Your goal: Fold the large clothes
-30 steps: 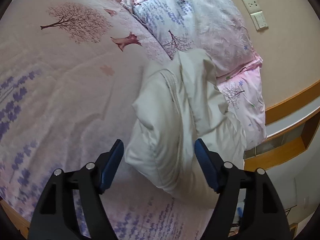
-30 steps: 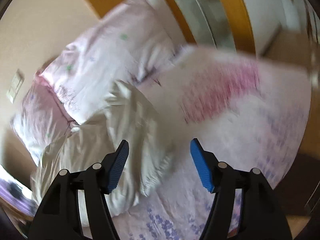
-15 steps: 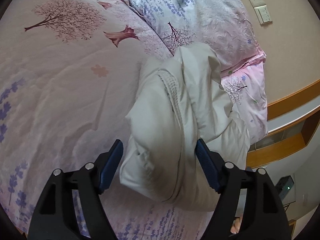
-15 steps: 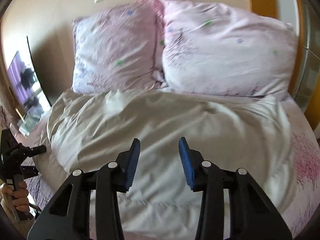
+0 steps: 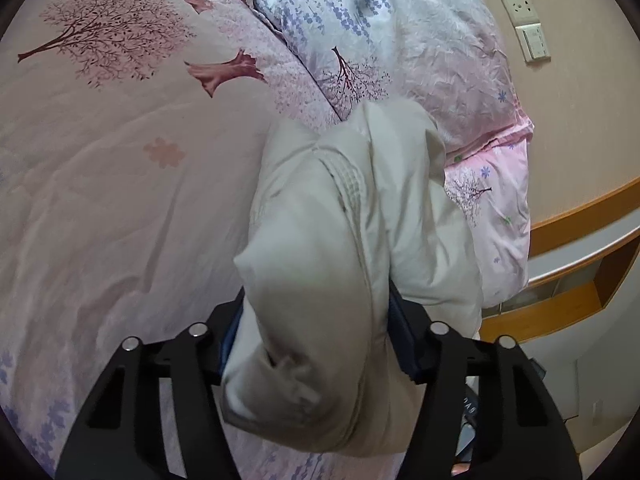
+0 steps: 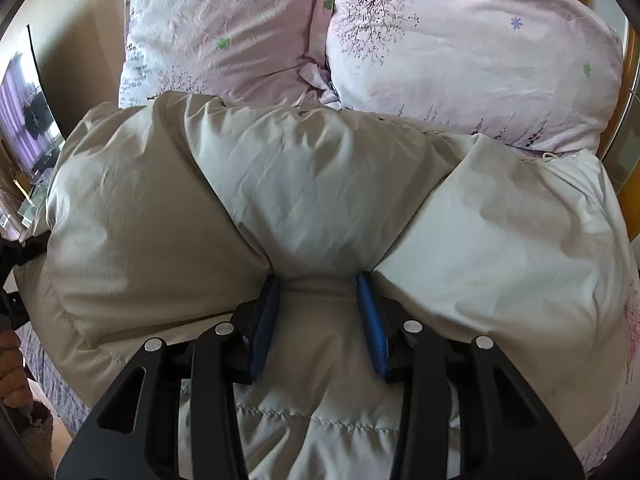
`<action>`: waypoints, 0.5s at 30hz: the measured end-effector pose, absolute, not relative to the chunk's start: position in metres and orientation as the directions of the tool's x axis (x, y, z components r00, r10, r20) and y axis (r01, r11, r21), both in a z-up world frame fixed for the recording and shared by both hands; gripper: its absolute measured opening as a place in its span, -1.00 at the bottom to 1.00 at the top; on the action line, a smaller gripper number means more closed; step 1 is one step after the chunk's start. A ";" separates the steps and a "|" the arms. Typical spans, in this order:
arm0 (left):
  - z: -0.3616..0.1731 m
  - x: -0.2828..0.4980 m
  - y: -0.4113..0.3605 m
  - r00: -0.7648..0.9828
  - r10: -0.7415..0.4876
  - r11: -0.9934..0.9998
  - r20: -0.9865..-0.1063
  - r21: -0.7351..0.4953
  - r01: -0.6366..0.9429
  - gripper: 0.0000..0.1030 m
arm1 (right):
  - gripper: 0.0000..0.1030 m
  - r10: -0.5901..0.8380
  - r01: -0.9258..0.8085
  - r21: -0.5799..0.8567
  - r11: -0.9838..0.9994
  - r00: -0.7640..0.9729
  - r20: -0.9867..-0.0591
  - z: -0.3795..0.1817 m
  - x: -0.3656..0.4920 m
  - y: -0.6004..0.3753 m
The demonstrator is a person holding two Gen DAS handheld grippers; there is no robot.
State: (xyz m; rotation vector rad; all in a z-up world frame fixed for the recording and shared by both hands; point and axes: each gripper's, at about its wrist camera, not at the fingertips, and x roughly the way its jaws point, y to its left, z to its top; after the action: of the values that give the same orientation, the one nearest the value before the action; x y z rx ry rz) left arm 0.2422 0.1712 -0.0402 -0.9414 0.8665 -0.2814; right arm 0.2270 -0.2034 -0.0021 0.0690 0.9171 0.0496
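A padded cream jacket point(image 5: 320, 264) is shown lying bunched on a bed, on a pink quilt point(image 5: 120, 184) printed with trees and lavender sprigs, with its far edge against two floral pillows point(image 6: 460, 48) at the head of the bed.

Left wrist view: the left gripper point(image 5: 316, 332) is seen part-way closed around a thick fold at the near end of the jacket. Its jaws have just been closing, and the padding now fills the gap between them and bulges over the blue pads point(image 5: 230, 340), which are largely hidden by cloth. A ribbed cuff or hem band point(image 5: 348, 180) is visible along the upper layer. A wall socket and switch point(image 5: 526, 24) and a wooden ledge point(image 5: 580, 216) are seen on the right.

Right wrist view: the right gripper point(image 6: 322, 316) is shown narrowed onto a pinched ridge of the jacket. Its jaws have just been closing, and both blue pads point(image 6: 374, 320) are pressed into the fabric, which is gathered into a waist between them and puffs out on either side. A quilted, stitched panel point(image 6: 312, 420) of the jacket is seen beneath the gripper body. At the left edge, part of the other gripper and a hand point(image 6: 12, 376) are just visible.
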 end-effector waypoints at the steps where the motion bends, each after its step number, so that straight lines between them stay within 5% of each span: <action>1: -0.039 0.244 0.171 0.642 -0.561 0.584 -0.523 -0.800 -0.141 0.00 | -0.19 0.068 -0.015 0.074 0.997 0.607 -0.792 -0.003 0.228 -0.202; 7: -0.011 0.251 0.160 0.643 -0.549 0.646 -0.534 -0.759 -0.078 -0.40 | -0.18 0.054 -0.016 0.056 0.998 0.597 -0.800 -0.007 0.231 -0.201; 15: 0.043 0.244 0.131 0.698 -0.540 0.726 -0.469 -0.680 0.105 -0.52 | -0.18 0.064 0.000 0.080 0.997 0.597 -0.800 -0.009 0.232 -0.206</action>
State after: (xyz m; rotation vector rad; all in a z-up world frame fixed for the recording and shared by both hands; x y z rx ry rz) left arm 0.2445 0.1313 0.0435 -0.6702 0.7137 -0.3911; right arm 0.2315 -0.2059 -0.0095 0.0740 0.9306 0.0375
